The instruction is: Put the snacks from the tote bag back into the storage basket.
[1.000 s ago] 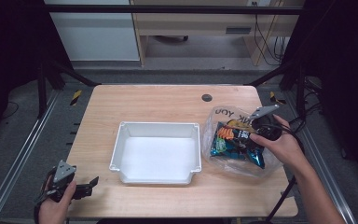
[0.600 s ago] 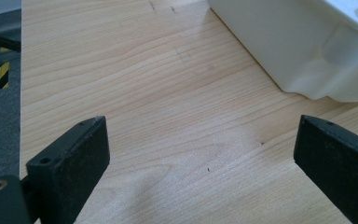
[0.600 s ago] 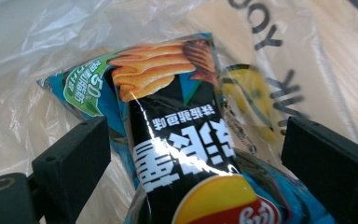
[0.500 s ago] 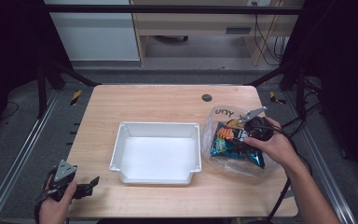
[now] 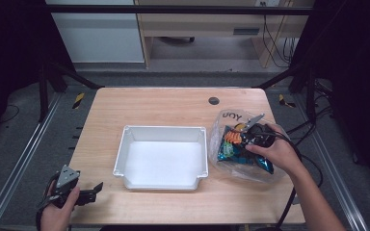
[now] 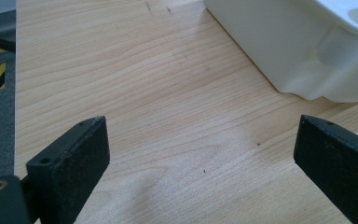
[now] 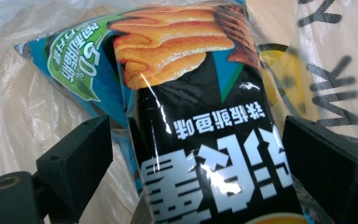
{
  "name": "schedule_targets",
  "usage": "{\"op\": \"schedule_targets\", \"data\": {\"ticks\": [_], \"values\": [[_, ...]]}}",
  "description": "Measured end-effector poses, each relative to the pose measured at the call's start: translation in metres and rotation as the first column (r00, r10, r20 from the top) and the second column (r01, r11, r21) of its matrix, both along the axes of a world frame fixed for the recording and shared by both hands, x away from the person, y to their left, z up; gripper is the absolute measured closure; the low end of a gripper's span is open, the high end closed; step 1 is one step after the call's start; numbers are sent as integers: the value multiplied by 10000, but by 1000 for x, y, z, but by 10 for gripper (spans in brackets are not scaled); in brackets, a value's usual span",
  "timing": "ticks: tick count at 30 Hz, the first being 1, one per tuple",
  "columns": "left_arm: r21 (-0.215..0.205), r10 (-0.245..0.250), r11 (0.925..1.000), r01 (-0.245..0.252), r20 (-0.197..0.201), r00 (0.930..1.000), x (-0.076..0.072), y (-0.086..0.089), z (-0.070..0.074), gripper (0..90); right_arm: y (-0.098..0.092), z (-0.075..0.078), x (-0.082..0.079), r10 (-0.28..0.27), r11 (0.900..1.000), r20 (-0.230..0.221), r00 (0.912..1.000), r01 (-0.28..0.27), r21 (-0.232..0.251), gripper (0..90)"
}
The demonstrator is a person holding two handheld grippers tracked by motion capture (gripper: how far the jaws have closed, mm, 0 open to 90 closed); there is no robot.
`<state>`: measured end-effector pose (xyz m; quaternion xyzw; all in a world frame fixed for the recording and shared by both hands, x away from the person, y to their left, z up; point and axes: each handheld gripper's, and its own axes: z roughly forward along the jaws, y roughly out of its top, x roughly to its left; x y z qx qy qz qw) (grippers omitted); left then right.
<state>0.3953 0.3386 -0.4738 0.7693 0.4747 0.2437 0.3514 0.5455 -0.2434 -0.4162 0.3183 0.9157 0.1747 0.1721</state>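
A pale wooden bench [image 5: 173, 103] sits in a dim room with grey floor around it and cabinets at the back. Nearest me, at the front left corner, my left claw [image 5: 90, 191] rests idle, its black jaws spread wide over bare wood with nothing between them. Just beyond it stands the white rectangular plastic tub [image 5: 162, 156], empty and square in the middle of the bench. To the right of the tub lies the blue and black crinkly snack bag [image 7: 200, 121], nested in a clear thin plastic carrier bag [image 5: 229, 118] with dark lettering. My right claw [image 5: 244, 136] is over the snack bag; its jaws have just been closing a little, yet they stand wide on either side of the pack and I see no pad pressing it. I judge the pack light, puffy, slick and easily crushed, so I would pinch it across its width, gently. The loose carrier film may snag or lift along. The right bench edge is close; toward the tub the way looks open.
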Motion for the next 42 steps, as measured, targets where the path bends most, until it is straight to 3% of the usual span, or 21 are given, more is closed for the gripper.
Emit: {"op": "schedule_targets", "data": {"ticks": [11, 19, 42], "values": [[78, -58, 10000, 59, -103, 9999, 0, -1, -1, 31, 2, -9, 5, -195, 9990, -84, 9998, 192, -395, 120], [172, -120, 9998, 124, -198, 9997, 1, -2, -2, 31, 3, -13, 4, -567, 9975, 64, 9984, 569, -412, 122], [261, -198, 9994, 206, -301, 9994, 1, -4, -4, 31, 8, -23, 7, -411, 9965, -264, 9988, 390, -746, 89]]}}
